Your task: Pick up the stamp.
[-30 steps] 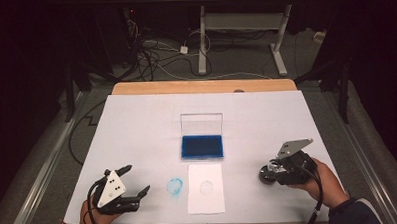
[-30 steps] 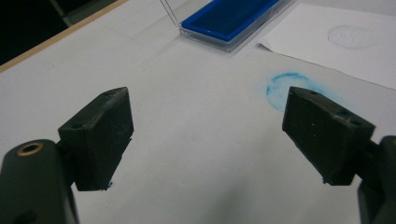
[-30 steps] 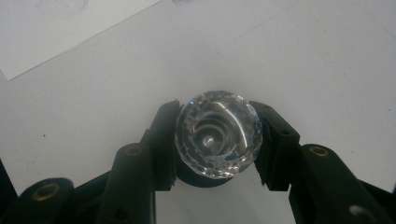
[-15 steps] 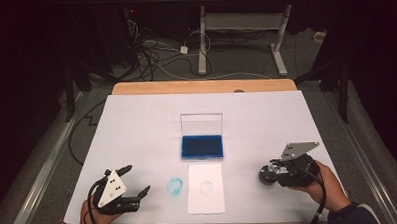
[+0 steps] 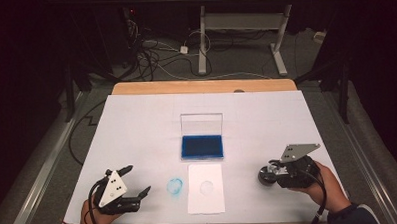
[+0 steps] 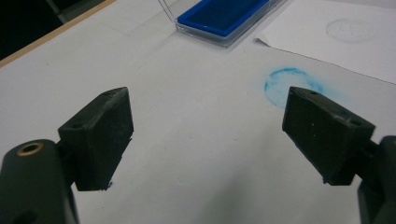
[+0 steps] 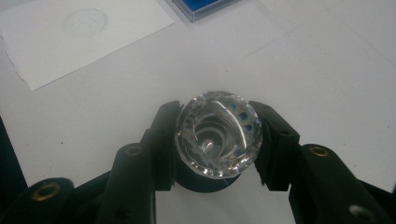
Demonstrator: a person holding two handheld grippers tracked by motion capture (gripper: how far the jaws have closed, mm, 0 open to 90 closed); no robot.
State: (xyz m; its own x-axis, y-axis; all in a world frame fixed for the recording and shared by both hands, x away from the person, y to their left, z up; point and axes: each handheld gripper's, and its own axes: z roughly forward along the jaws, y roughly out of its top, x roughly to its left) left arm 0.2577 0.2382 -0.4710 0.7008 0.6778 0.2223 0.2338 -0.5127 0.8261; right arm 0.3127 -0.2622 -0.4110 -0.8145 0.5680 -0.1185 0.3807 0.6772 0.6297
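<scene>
White paper covers the table (image 5: 137, 139); dark room behind, cables on the floor. Landmark: blue ink pad (image 5: 202, 146), lid up, mid-table. Right gripper (image 7: 217, 140) clamps a clear faceted stamp (image 7: 218, 135), standing on the surface right of and nearer than the pad. Paper sheet (image 5: 205, 189) lies just in front of the pad, bearing a faint round imprint (image 5: 207, 187); a blue smudge (image 5: 175, 187) sits left of the sheet. Left gripper (image 5: 131, 182) rests idle, jaws wide apart, well left of the pad. Likely step: stamp held between impressions. Next: lift to the pad, re-ink, press on the sheet squarely.
</scene>
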